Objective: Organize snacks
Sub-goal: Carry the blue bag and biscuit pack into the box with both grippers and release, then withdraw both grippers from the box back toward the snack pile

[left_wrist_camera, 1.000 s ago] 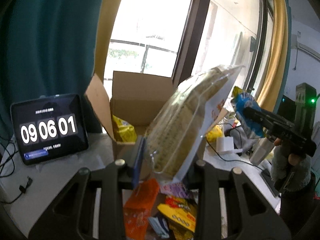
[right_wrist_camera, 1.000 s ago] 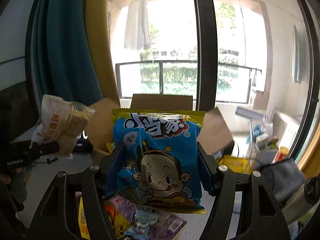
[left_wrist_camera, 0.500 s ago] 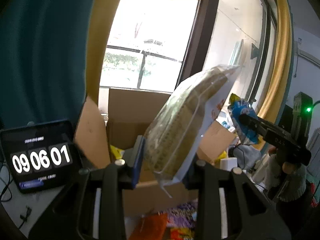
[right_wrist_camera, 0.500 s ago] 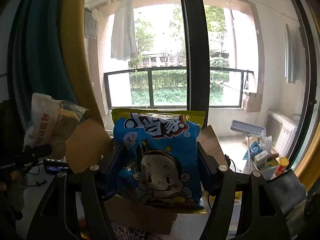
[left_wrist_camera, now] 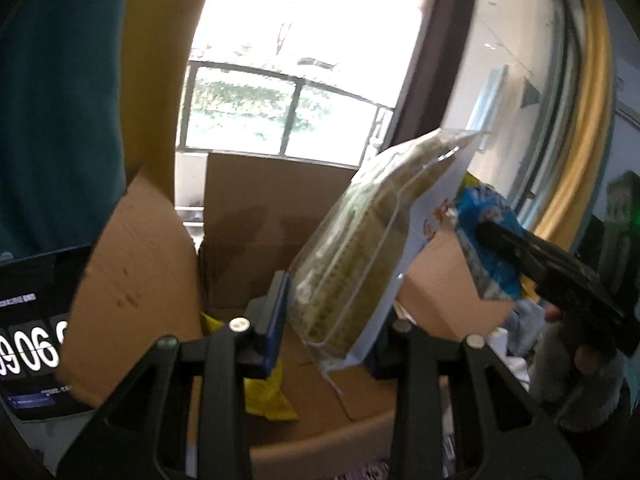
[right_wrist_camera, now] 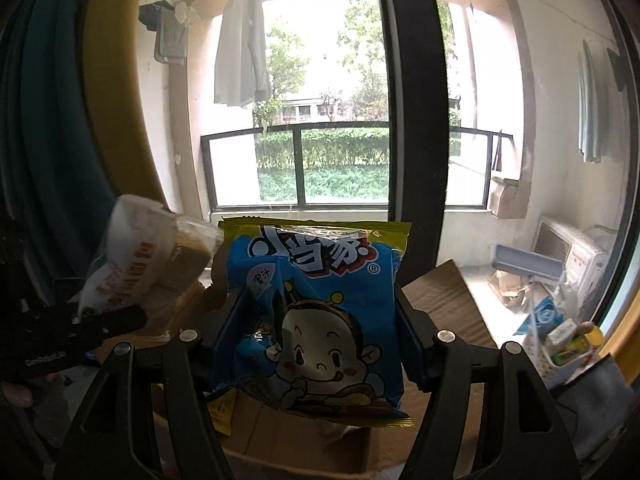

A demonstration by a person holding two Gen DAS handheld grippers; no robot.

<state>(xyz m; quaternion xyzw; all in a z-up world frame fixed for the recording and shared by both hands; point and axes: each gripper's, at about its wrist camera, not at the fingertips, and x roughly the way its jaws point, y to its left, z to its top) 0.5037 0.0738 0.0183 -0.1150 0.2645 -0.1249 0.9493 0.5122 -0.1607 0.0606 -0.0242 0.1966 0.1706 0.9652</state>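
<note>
My left gripper (left_wrist_camera: 332,320) is shut on a clear cracker packet (left_wrist_camera: 360,248) and holds it tilted above the open cardboard box (left_wrist_camera: 256,216). My right gripper (right_wrist_camera: 320,332) is shut on a blue cartoon snack bag (right_wrist_camera: 320,320) and holds it over the same box (right_wrist_camera: 440,304). The blue bag (left_wrist_camera: 484,240) and right gripper show at the right of the left wrist view. The cracker packet (right_wrist_camera: 136,268) shows at the left of the right wrist view. A yellow packet (left_wrist_camera: 268,392) lies inside the box.
A tablet showing a clock (left_wrist_camera: 28,352) stands left of the box. Box flaps (left_wrist_camera: 132,292) stick up on the left and right. A window with a dark frame (right_wrist_camera: 408,120) is behind. A basket of small items (right_wrist_camera: 560,336) sits at the right.
Both grippers have moved forward and over the box with their packets. The loose snacks on the table have dropped out of view.
</note>
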